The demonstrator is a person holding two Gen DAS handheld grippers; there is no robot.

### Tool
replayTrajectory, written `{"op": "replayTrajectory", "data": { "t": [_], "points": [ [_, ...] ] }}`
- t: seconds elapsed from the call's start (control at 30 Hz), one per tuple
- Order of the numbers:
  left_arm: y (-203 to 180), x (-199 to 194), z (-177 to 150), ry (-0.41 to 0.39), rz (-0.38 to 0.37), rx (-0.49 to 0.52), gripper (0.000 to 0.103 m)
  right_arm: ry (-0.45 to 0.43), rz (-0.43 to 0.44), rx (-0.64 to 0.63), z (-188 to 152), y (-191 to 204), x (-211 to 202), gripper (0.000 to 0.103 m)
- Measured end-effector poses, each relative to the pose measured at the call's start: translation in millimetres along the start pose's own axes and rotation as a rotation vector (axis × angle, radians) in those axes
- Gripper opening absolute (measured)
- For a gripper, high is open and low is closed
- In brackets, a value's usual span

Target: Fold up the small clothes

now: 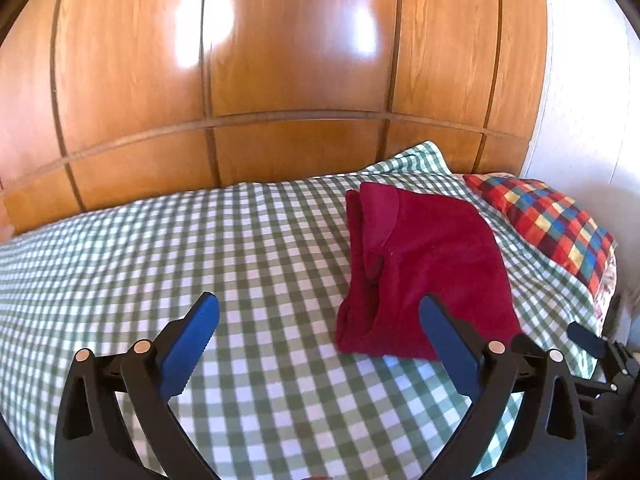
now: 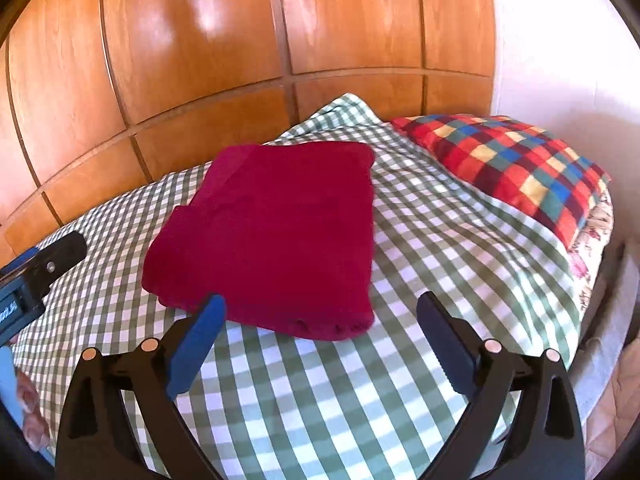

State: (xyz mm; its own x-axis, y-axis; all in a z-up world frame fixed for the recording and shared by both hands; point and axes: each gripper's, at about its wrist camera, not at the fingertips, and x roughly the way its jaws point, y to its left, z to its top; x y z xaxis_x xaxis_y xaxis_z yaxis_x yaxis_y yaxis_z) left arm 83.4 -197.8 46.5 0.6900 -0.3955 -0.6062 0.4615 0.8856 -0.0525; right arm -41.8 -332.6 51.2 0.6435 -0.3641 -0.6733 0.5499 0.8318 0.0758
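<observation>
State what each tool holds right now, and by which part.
Nothing. The left tool and right tool both stand open and empty above the checked sheet; the folded red garment lies free.

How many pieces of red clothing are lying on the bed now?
1. A folded red garment lies on the checked bedsheet, left of the multicoloured pillow. Another piece folded inside it would be hidden.

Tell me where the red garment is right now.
The folded red garment lies on the green checked sheet, ahead of both open grippers and held by neither, with the multicoloured checked pillow to its right, near the wooden panelled wall.
</observation>
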Motion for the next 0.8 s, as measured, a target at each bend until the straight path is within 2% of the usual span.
{"op": "replayTrajectory", "data": {
  "t": [0.23,0.8],
  "points": [
    [-2.6,-16.8,-13.2,-0.006,0.025,0.013,0.099,-0.053,-0.029,-0.023,2.8,4.3,-16.8,0.098],
    [0.4,-28.9,-17.5,-0.035,0.052,0.009,0.099,-0.052,-0.038,-0.032,0.5,6.7,-17.8,0.099]
  ]
}}
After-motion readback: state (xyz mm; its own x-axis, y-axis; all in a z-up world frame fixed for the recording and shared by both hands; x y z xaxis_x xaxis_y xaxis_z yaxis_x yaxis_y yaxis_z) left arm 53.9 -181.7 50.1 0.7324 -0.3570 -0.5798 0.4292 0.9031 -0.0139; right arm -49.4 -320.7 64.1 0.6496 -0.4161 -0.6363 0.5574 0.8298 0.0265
